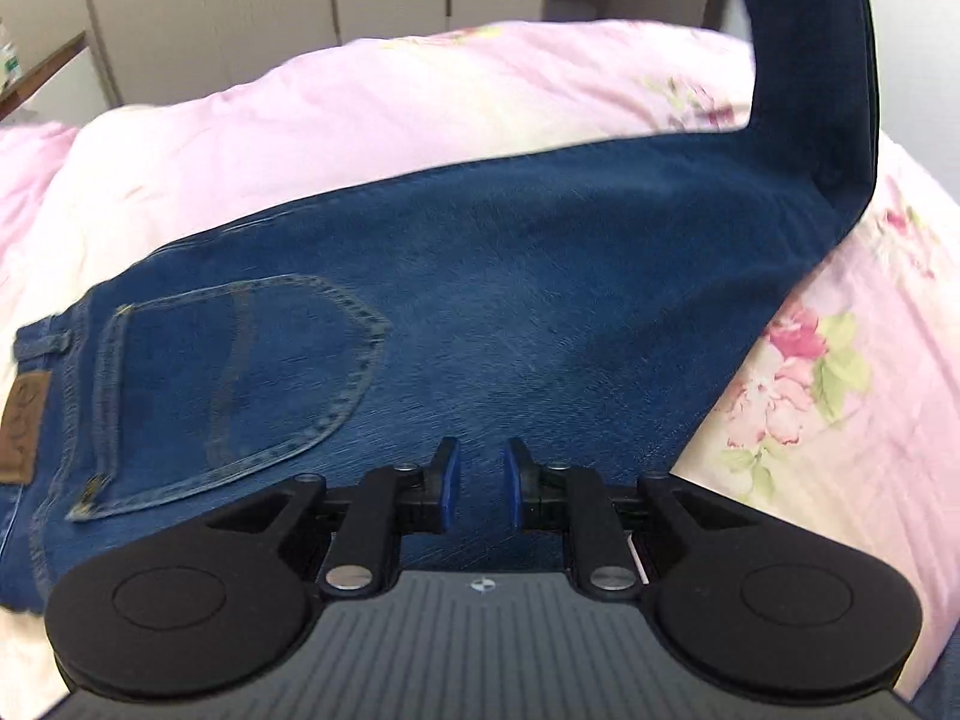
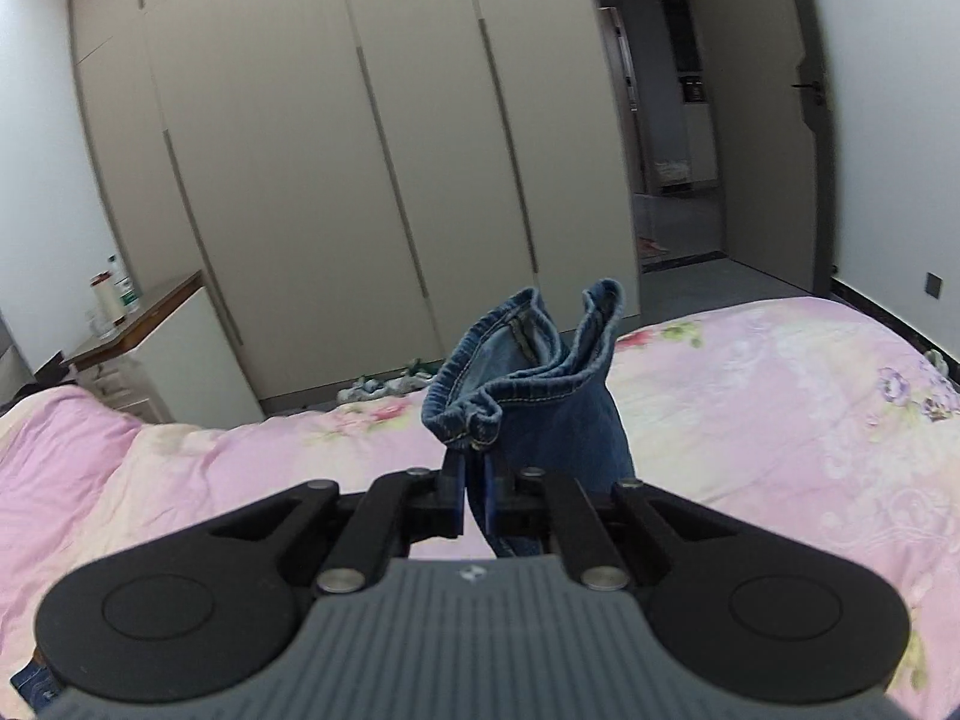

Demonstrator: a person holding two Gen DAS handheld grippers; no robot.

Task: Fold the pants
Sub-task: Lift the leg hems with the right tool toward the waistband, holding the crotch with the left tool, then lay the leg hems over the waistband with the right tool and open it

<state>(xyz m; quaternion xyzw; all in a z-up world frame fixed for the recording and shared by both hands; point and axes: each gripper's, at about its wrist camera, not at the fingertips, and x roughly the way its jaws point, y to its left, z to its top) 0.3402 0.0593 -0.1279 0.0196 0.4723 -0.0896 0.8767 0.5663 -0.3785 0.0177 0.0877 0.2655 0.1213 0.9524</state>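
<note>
Right gripper (image 2: 474, 501) pinches hems (image 2: 528, 354) aloft; jeans (image 1: 480, 312) run 9-to-2 o'clock; left gripper (image 1: 480, 483) parted, empty, nearer the waistband (image 1: 36, 372).

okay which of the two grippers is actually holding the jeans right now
The right gripper: its jaws pinch the jeans near the leg hems, lifted off the bed. The left gripper hovers open over the seat, gripping nothing.

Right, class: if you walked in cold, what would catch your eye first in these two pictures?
First the blue jeans spread across the pink floral quilt, back pocket toward the left in the left wrist view. Then the leg ends, hems bunched, lifted above the bed by the right gripper, its fingers shut on the denim. The left gripper hangs open over the seat.
</note>
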